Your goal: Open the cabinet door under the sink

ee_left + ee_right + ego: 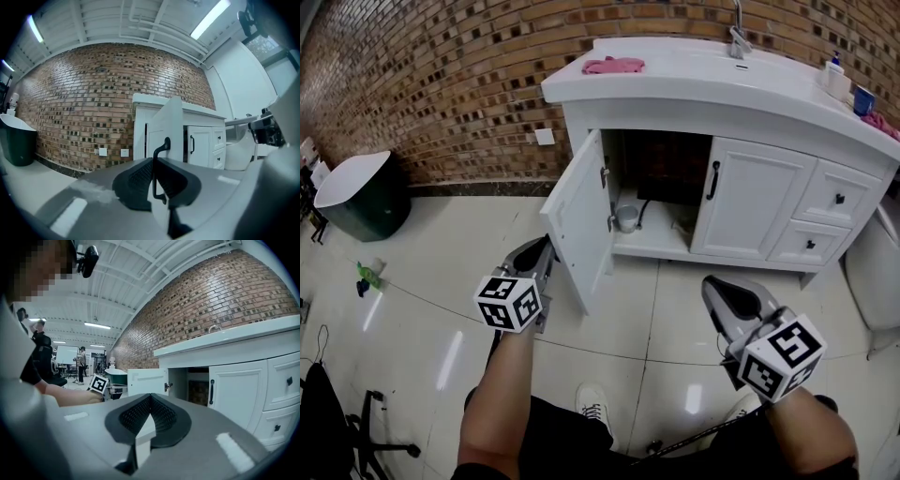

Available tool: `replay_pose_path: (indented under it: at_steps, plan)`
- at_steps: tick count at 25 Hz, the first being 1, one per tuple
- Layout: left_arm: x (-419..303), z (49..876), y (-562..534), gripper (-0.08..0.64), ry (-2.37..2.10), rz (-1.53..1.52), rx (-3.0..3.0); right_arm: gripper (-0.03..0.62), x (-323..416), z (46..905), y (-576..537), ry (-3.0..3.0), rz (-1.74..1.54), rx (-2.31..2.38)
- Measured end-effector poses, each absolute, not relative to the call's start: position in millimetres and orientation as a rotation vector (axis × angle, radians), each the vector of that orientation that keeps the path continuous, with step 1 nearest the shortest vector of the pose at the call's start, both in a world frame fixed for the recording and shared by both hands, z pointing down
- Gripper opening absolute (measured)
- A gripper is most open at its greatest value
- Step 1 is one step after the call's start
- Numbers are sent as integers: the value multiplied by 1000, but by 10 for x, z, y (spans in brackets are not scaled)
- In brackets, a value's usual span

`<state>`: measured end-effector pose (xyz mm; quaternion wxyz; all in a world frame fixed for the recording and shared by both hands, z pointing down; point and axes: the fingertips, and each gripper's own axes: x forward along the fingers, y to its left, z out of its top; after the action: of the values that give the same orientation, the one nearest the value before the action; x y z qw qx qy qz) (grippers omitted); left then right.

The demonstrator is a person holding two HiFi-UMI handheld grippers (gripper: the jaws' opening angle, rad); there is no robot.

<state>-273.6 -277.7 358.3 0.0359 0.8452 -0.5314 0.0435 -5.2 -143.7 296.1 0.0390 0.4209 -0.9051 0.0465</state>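
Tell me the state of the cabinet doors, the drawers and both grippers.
Left cabinet door: open.
Right cabinet door: closed.
Upper drawer: closed.
Lower drawer: closed.
Left gripper: shut on the open door's handle.
Right gripper: shut, empty.

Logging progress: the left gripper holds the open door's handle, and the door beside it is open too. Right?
Not quite. The door beside it is shut, as the head view shows. The left gripper does hold the handle of the open door.

The right gripper (150, 398), jaws together and empty, faces the open cabinet door (146, 379).
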Motion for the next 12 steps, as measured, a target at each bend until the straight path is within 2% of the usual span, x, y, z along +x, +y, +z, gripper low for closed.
replay_pose_path:
  at_steps: [5,7,12]
  plan:
    - [-2756,3609,-2678,35,-1582,83,2546,8,-29,2920,-1378,-2775,126,1313]
    - [-2779,3578,-2616,5,-1573,46,2520,8,-8,2900,-1346,-2775,114,1320]
    - [-2775,3324,-2404,6,-1484,-97,2469,8,24,2866,-1288,-2778,97,1335]
